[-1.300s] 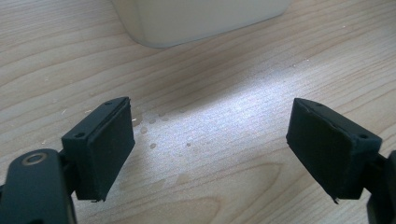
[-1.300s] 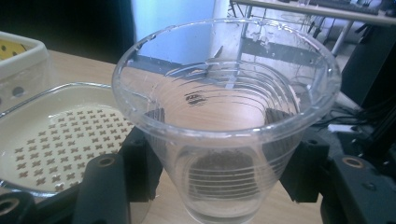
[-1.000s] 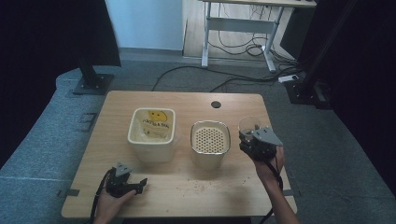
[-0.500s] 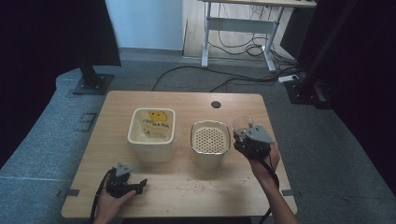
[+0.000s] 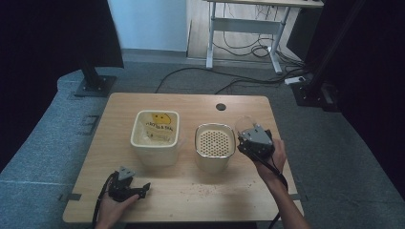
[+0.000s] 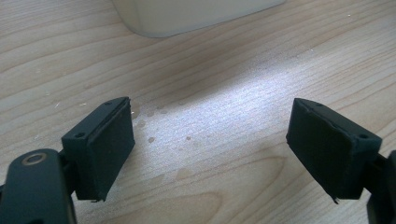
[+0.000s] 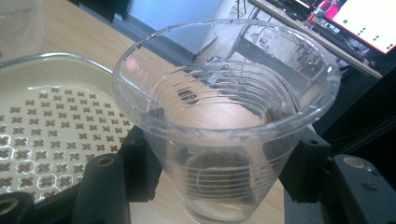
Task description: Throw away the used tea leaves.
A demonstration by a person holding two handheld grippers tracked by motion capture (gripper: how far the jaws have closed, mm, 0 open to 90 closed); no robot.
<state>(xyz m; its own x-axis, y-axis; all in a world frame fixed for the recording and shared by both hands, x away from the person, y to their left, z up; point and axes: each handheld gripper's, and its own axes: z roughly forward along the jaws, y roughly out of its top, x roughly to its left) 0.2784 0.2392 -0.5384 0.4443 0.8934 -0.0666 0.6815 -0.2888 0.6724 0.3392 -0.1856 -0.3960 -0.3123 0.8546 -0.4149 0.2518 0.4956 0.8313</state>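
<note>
Since a second earlier the right gripper had shifted left, closer to the strainer bin, carrying a clear cup; left gripper had stayed put near the table's front edge

Right gripper view: jaws closed against both sides of the cup, gripping it below the rim. Cup upright, slightly tilted, ribbed wall, looked empty. Strainer bin lay just beside it, cream rim, perforated insert with a pattern of small holes.

High view: the cup sat at the bin's right rim, held above the table. Whether it touched the bin could not be told. A person's right hand wrapped the gripper from below.

Left gripper view: jaws spread wide, nothing between them, pads hovering low over bare wood marked with faint spots. Base of a cream tub showed at the top edge.

Tub stood left of the strainer bin, close but apart, a yellow printed bag inside. Fine crumbs were scattered on the table in front of the bin
</note>
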